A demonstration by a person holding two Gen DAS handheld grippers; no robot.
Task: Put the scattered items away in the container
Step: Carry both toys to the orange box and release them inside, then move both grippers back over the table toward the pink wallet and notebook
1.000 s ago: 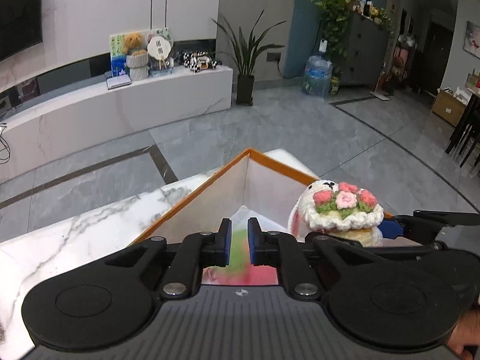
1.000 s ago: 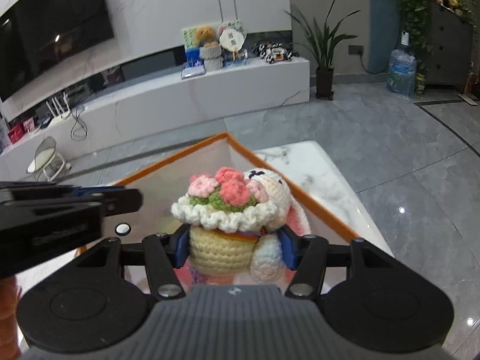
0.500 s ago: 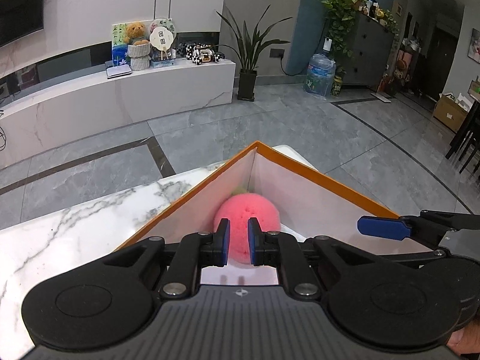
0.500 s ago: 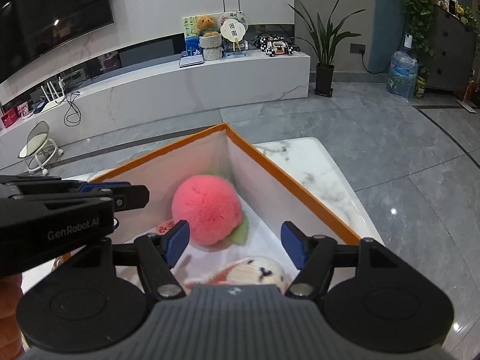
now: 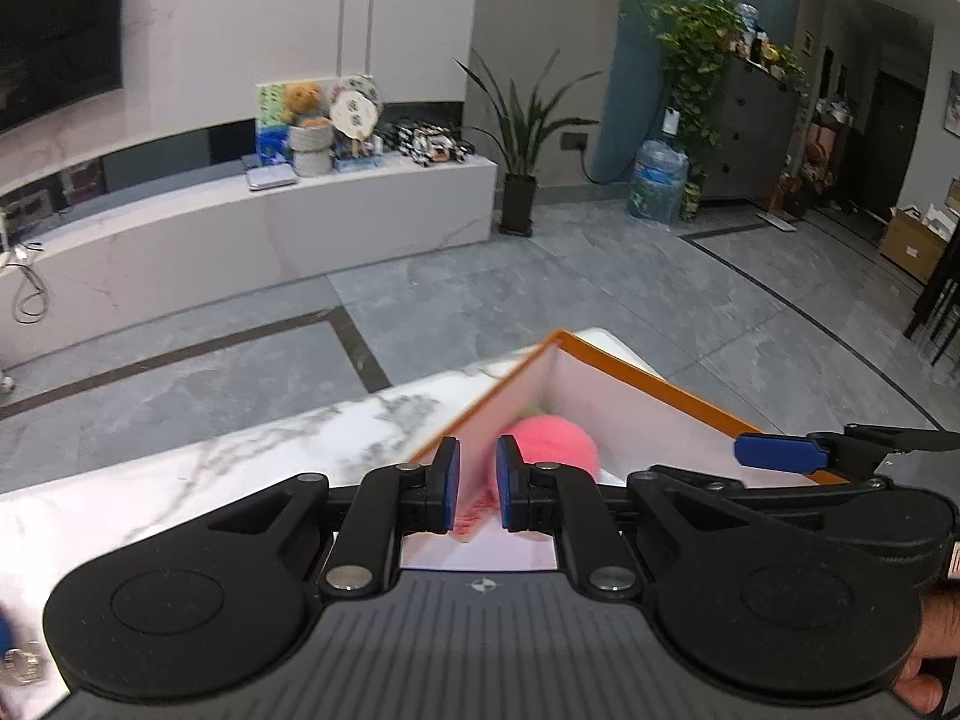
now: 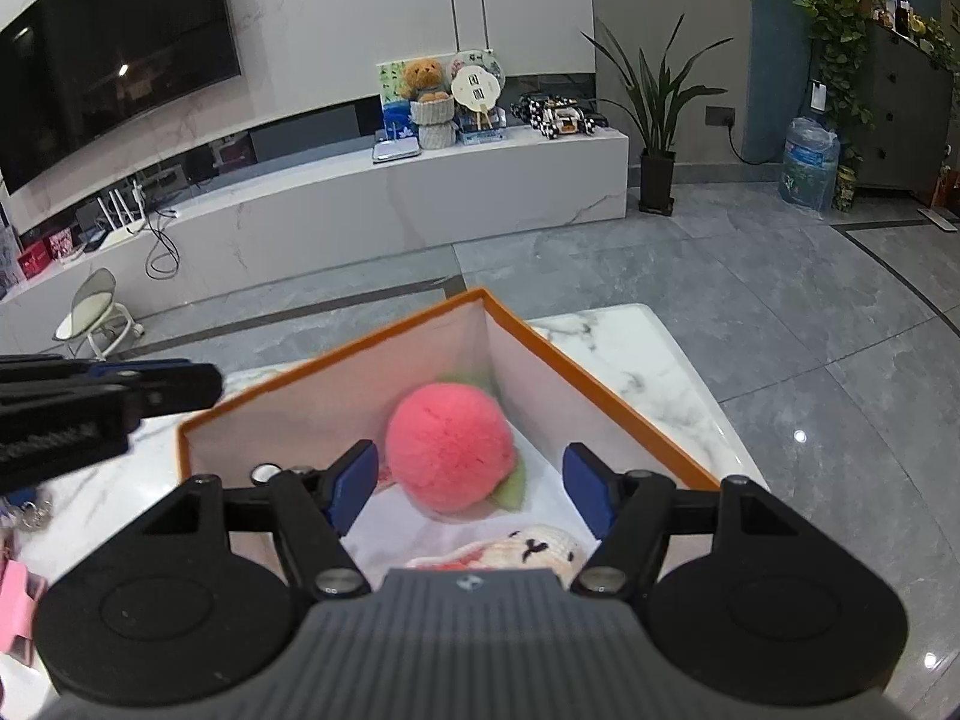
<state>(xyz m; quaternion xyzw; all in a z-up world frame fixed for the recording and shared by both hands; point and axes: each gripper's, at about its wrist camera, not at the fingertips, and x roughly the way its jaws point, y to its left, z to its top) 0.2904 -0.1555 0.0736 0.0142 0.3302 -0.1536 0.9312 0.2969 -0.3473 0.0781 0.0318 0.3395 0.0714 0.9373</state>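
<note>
Your right claw [image 6: 471, 495] stands released over the open box [image 6: 606, 402], its blue pads parted with nothing pressed between them; the jaws have just been opening, and the space between them holds only a view down into the box. The box [image 5: 678, 390] is a square-cornered carton with an orange rim and pale, smooth inner walls, sitting on the white, grey-veined marble tabletop [image 6: 648, 354]. Inside it, toward the far corner, lies a round, fuzzy pink pompom ball [image 6: 450, 450] with a soft green felt leaf tucked under it; nearer you, at the bottom edge of the right wrist view, the cream crocheted bunny toy [image 6: 540, 546] lies in the box — stitched dark features on knotted yarn, mostly hidden behind the claw body.

Your left claw [image 5: 477, 483] is clenched and empty, its two flat blue pads close together with only a thin slot between them; it hovers at the box's left wall, and through the slot you glimpse the pink ball [image 5: 558, 438]. The right claw's blue-tipped finger [image 5: 780, 453] reaches in from the right side of that view — over the box's orange edge. The tabletop [image 5: 180, 480] beside the left claw is glossy.
</note>
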